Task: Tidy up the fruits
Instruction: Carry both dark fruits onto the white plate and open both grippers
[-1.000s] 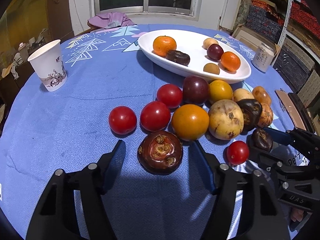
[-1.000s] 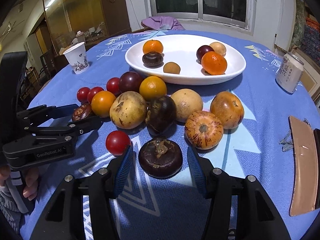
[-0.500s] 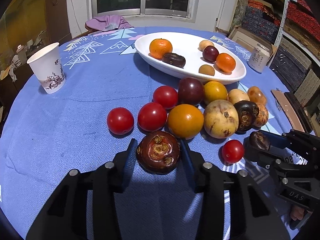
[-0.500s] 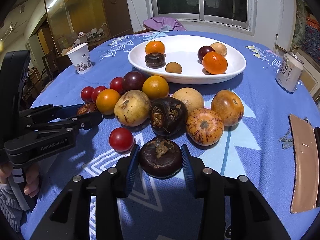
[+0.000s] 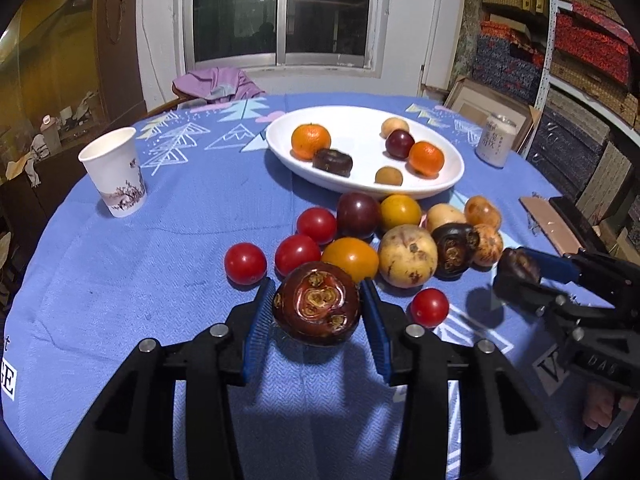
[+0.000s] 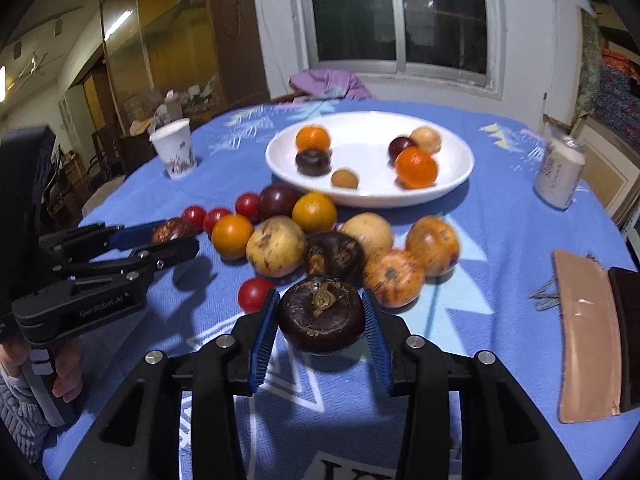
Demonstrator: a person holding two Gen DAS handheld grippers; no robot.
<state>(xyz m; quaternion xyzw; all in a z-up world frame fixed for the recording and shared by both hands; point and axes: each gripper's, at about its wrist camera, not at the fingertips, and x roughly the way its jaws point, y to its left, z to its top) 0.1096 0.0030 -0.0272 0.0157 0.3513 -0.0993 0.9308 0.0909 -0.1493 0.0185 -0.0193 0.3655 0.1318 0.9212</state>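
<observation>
A reddish-brown water chestnut (image 5: 317, 304) sits clamped between the blue pads of the left gripper (image 5: 318, 312), lifted just clear of the blue tablecloth (image 5: 152, 240) with its shadow below it. The right gripper (image 6: 320, 318) likewise pinches a darker, near-black water chestnut (image 6: 321, 319) above the cloth; both sets of jaws have just been closing and now press on their fruit. Just beyond lies the loose cluster: red tomatoes (image 5: 245, 263), an orange fruit (image 5: 350, 256), a dark plum (image 5: 358, 214), pale speckled fruits (image 5: 407, 255) and another dark chestnut (image 5: 454, 249). Further back stands the white oval dish (image 5: 360, 184), holding tangerines, a plum, a chestnut and small tan fruits. A paper cup (image 5: 114, 172) stands well left, a can (image 5: 496, 141) to the right.
</observation>
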